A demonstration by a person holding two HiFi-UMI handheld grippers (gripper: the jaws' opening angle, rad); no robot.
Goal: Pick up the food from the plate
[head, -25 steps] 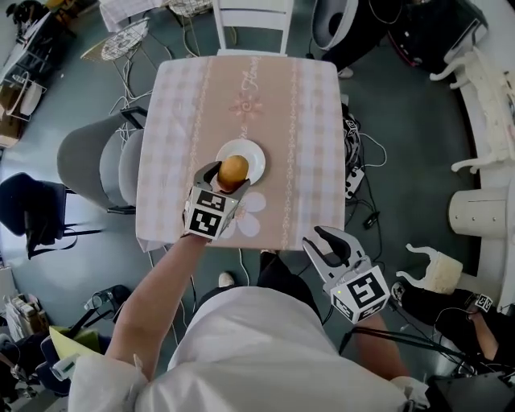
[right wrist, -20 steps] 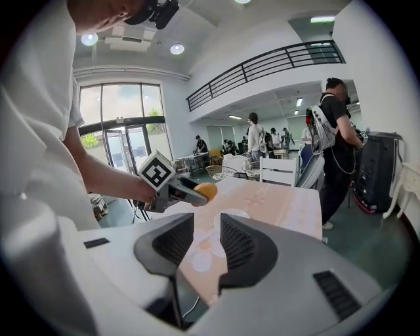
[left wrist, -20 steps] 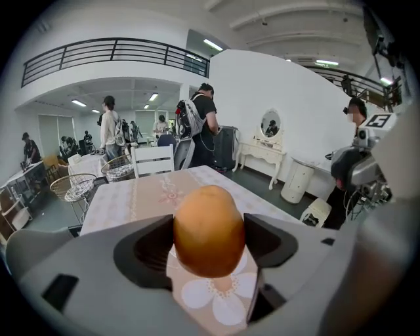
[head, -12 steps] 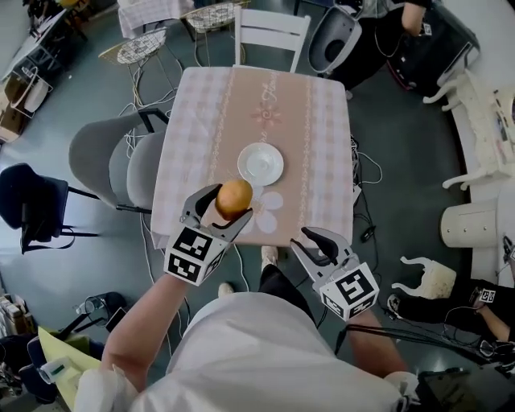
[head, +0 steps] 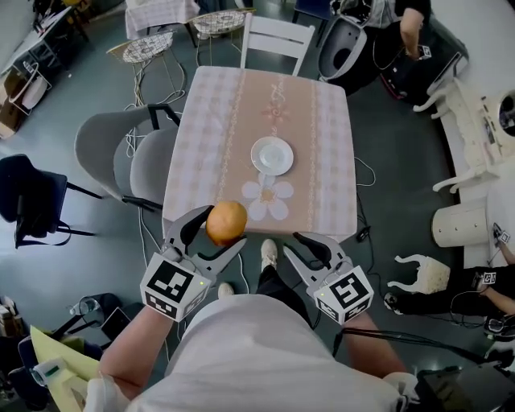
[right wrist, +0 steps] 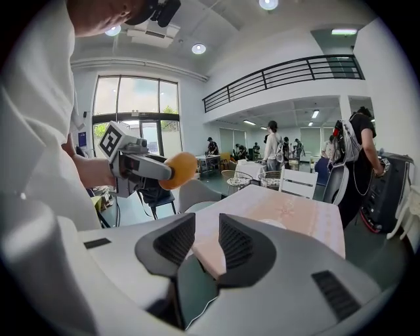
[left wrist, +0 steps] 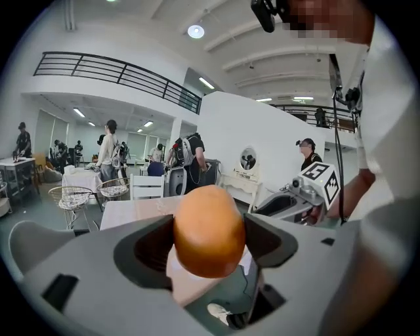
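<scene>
We wear a white short-sleeved shirt [head: 265, 354], dark trousers [head: 278, 280] and white shoes [head: 268, 254]. There's a black camera mount [left wrist: 266, 12] up top, with a thin black cable [left wrist: 337, 131] down the shirt front. The left gripper [head: 219, 228] and right gripper [head: 294, 245] are the same build: pale grey plastic shells with curved claw-like fingers. Each carries a white cube with black square markers, left cube [head: 170, 287] and right cube [head: 344, 294]. The right one has dark ribbed pads [right wrist: 176, 240] and a small dark slot [right wrist: 97, 243] in the shell. Its jaws are closing with nothing between them. The left shell has dark recesses [left wrist: 149, 248] behind the jaws.
</scene>
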